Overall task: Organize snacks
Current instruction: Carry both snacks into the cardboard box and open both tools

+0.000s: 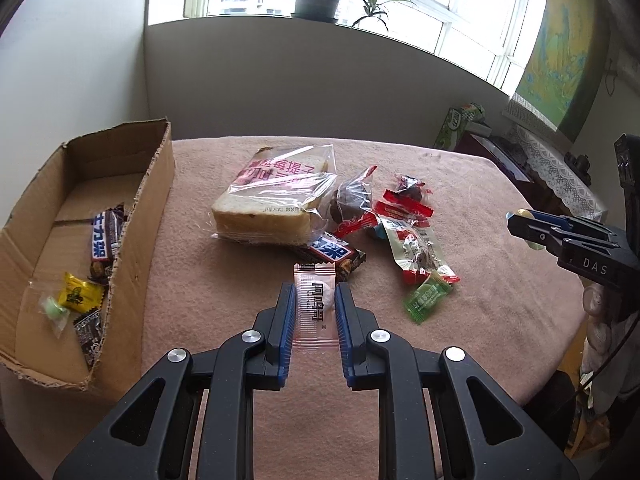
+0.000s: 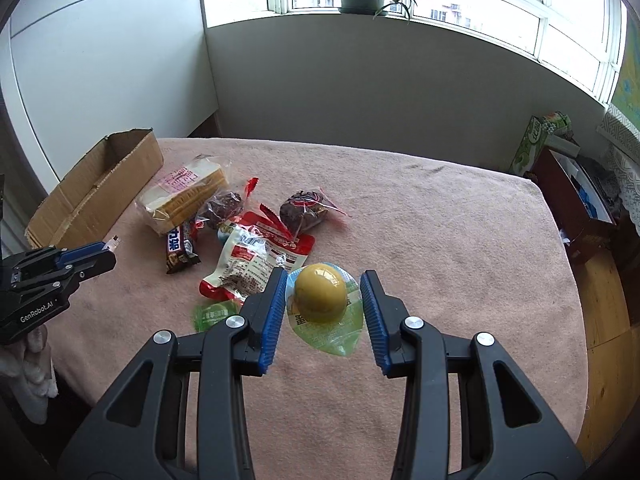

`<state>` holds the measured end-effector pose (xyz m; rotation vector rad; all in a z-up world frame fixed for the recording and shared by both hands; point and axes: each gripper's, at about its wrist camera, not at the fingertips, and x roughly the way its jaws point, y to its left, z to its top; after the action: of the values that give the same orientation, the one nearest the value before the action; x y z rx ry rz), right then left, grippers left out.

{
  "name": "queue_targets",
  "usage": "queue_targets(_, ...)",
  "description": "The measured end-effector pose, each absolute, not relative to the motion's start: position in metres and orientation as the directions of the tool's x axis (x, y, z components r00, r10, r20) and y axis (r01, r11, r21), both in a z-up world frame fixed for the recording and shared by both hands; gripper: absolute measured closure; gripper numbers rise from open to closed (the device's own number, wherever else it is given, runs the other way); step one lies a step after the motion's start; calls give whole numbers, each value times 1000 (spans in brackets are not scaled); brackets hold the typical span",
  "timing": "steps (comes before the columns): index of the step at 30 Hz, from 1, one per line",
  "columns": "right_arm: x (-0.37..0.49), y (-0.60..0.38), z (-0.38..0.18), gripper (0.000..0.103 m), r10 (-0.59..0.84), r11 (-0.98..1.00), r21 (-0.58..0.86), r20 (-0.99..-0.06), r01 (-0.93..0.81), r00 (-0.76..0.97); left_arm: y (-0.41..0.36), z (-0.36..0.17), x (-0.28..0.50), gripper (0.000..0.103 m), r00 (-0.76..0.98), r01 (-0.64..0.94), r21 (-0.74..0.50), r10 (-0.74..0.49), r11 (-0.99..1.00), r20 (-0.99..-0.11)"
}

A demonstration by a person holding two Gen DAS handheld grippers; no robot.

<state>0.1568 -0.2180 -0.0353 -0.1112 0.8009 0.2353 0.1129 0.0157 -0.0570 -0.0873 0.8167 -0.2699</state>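
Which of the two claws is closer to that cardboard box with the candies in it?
The left. The left gripper, clamped on a white sachet, is just right of the cardboard box. The right gripper, holding a yellow jelly cup, is beyond the snack pile.

Right gripper (image 2: 324, 304) clasping yolk-yellow jelly cup (image 2: 322, 300) (lifted), snacks behind, pink tablecloth (image 2: 460, 240)

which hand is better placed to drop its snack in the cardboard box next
Left, likely. The left tool grips a white sachet and the cardboard box sits just to its left. The right tool holds a yellow jelly cup beyond the snack pile, farther from the box.
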Motion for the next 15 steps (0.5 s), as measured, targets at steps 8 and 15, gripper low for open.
queue_targets(8,168,-155,-19,64,256,936,8,-699,-351,667,59,-43,111,85,705,131,-248,-266,960,-658)
queue_targets(15,180,-94,-10,64,312,902,-7,-683,-432,660,106,-35,109,85,758,35,-288,-213,957,-617)
